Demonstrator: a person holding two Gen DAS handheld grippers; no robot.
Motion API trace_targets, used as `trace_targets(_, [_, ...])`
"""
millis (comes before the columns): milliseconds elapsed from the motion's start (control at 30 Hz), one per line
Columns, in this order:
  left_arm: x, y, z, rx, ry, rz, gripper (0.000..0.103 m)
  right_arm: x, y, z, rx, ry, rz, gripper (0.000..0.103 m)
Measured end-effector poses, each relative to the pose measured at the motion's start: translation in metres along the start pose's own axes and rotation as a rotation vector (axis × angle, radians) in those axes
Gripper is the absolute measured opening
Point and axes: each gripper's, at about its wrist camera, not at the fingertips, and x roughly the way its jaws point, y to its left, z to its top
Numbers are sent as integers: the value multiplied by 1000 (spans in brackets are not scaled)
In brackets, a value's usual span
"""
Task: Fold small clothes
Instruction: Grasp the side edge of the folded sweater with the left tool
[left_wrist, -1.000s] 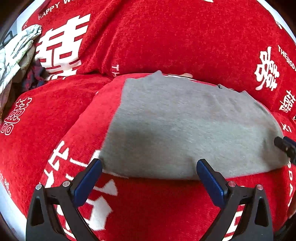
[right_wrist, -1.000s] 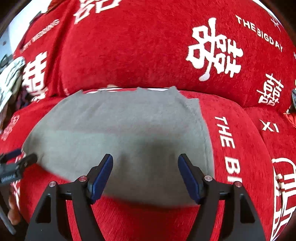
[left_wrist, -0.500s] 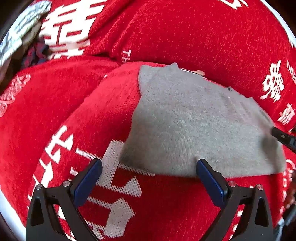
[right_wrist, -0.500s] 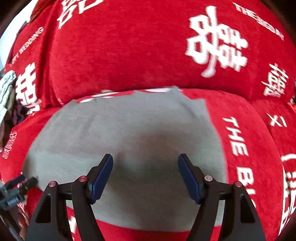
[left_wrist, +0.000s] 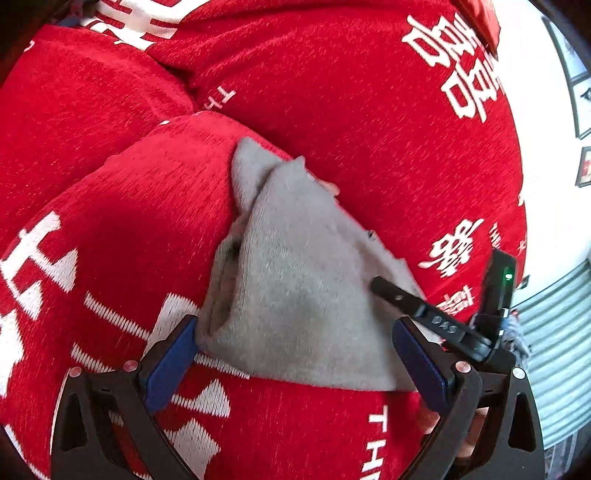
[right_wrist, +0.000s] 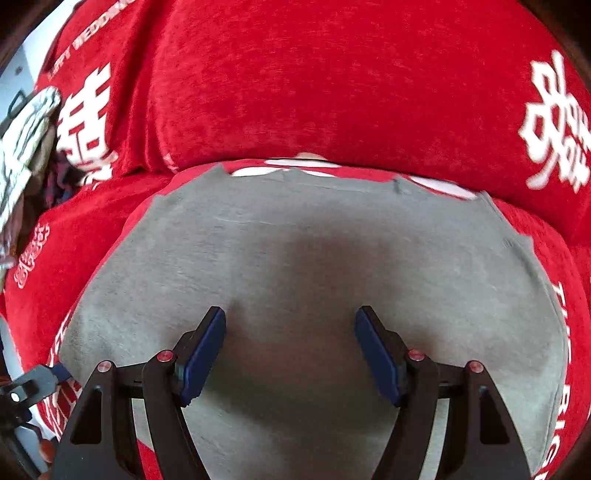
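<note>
A small grey garment (right_wrist: 314, 254) lies flat on the red sofa seat cushion (right_wrist: 92, 229). In the left wrist view the garment (left_wrist: 295, 288) looks narrow, with a fold raised along its left edge. My left gripper (left_wrist: 291, 354) is open, at the garment's near left end, its left pad beside the edge. My right gripper (right_wrist: 290, 343) is open, its fingers spread low over the middle of the cloth. The right gripper also shows in the left wrist view (left_wrist: 436, 321), and the left gripper's tip shows at the garment's left corner in the right wrist view (right_wrist: 44, 376).
The sofa has a red cover with white characters and a back cushion (right_wrist: 332, 92) right behind the garment. A pile of other clothes (right_wrist: 26, 147) lies at the far left of the sofa. A white wall with frames (left_wrist: 561, 110) is at the right.
The left gripper has swung to the garment's left end and now views it lengthwise. The right gripper has moved forward and lower over the cloth. Both stay open.
</note>
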Motion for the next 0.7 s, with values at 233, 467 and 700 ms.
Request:
trace_targets(233, [6, -5, 0, 37, -32, -47, 83, 13, 23, 10, -42, 9, 8, 76])
trace_targets(467, [15, 19, 5, -78, -3, -136, 28, 19, 61, 35, -155, 19, 42, 76])
trace_targets(700, [19, 32, 10, -136, -16, -123, 14, 52, 97, 81, -118, 120, 148, 76])
